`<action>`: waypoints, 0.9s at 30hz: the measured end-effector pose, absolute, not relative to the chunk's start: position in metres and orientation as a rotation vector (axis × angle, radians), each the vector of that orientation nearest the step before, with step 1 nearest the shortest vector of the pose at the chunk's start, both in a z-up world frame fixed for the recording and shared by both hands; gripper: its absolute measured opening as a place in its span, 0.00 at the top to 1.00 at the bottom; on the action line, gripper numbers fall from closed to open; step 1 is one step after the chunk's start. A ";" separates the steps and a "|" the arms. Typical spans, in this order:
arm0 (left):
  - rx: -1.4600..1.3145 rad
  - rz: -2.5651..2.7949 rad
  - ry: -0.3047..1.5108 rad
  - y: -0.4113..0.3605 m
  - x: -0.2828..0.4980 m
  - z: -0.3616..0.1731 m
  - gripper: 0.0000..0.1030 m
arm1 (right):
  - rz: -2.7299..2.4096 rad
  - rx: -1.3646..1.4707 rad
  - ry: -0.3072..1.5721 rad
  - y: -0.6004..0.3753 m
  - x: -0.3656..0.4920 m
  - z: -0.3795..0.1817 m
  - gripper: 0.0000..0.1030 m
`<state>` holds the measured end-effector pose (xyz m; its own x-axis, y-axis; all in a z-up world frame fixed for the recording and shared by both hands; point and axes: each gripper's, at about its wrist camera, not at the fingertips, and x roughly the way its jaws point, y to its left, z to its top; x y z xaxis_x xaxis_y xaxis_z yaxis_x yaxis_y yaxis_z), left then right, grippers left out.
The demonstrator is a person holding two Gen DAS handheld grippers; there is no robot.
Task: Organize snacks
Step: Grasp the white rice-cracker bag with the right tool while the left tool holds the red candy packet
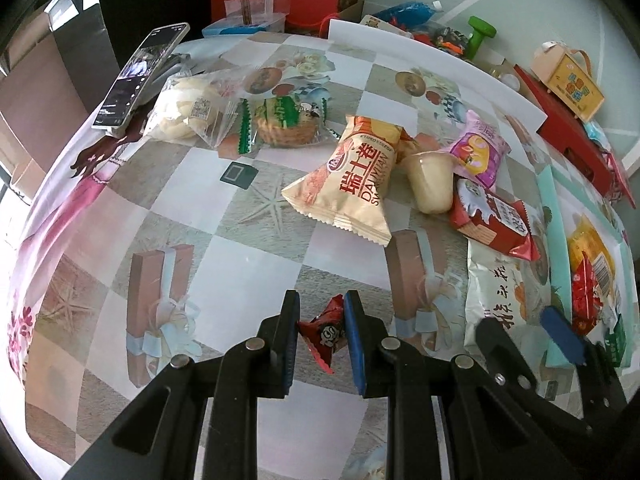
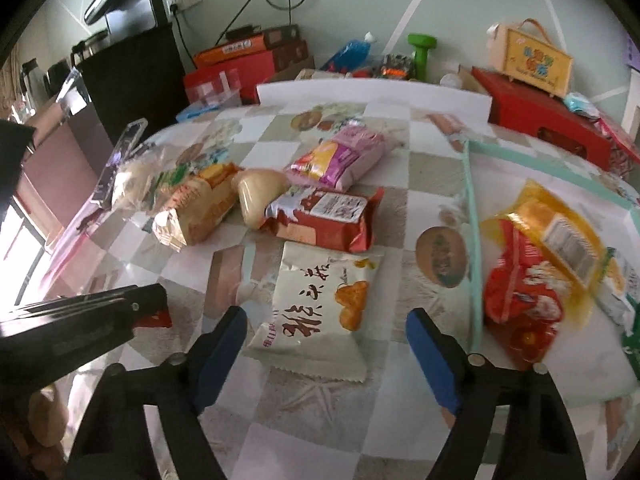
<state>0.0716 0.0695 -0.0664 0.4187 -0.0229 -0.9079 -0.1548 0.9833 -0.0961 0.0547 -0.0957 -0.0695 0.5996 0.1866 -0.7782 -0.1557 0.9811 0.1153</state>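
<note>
Two grippers are working over the table [image 1: 248, 264], which is wearing a checked cloth with printed pictures. The left gripper [image 1: 322, 336] is pinching a small red candy wrapper [image 1: 323, 334] between its blue pads, so it is closed on it, just above the cloth. The right gripper [image 2: 326, 344] is hanging with its jaws apart on both sides of a white snack packet [image 2: 320, 312] with an orange picture – the pads are not touching it, and the packet is lying flat on the cloth between them.

Just behind this packet a red biscuit packet [image 2: 326, 218] is lying, and behind that a pink snack bag [image 2: 340, 156]. To the left of the red one a pale jelly cup [image 2: 256, 196] is resting on its side, touching a beige roll packet [image 1: 352, 178]. Farther left a clear bag of white puffs [image 1: 184, 110] and a green-edged cookie packet [image 1: 286, 122] are lying near a phone [image 1: 140, 76], which is leaning at the table edge.

At the right side a mint-green tray [image 2: 474, 216] is already holding a yellow bag [image 2: 556, 228] and a red bag [image 2: 520, 300] – its rim is standing just beside the right finger. Behind the table, red boxes [image 2: 536, 120] and a green dumbbell [image 2: 420, 54] are crowding along the wall.
</note>
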 end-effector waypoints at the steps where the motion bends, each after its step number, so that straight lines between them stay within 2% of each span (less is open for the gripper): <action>1: -0.176 0.082 1.139 0.069 0.072 -0.068 0.77 | 0.198 0.032 0.912 -0.095 0.057 -0.072 0.21; 3: -0.178 0.080 1.142 0.069 0.072 -0.069 0.77 | 0.196 0.028 0.918 -0.094 0.060 -0.075 0.26; 11: -0.180 0.084 1.146 0.068 0.075 -0.075 0.77 | 0.183 -0.030 0.919 -0.085 0.064 -0.080 0.27; 13: -0.175 0.084 1.144 0.067 0.076 -0.076 0.77 | 0.168 -0.066 0.915 -0.082 0.064 -0.081 0.36; 14: -0.175 0.084 1.143 0.067 0.076 -0.076 0.77 | 0.157 -0.082 0.908 -0.081 0.064 -0.080 0.45; 23: -0.187 0.089 1.132 0.070 0.077 -0.074 0.78 | 0.178 -0.007 0.910 -0.094 0.059 -0.072 0.46; 27: -0.192 0.093 1.118 0.071 0.075 -0.069 0.81 | 0.202 0.037 0.894 -0.097 0.053 -0.064 0.46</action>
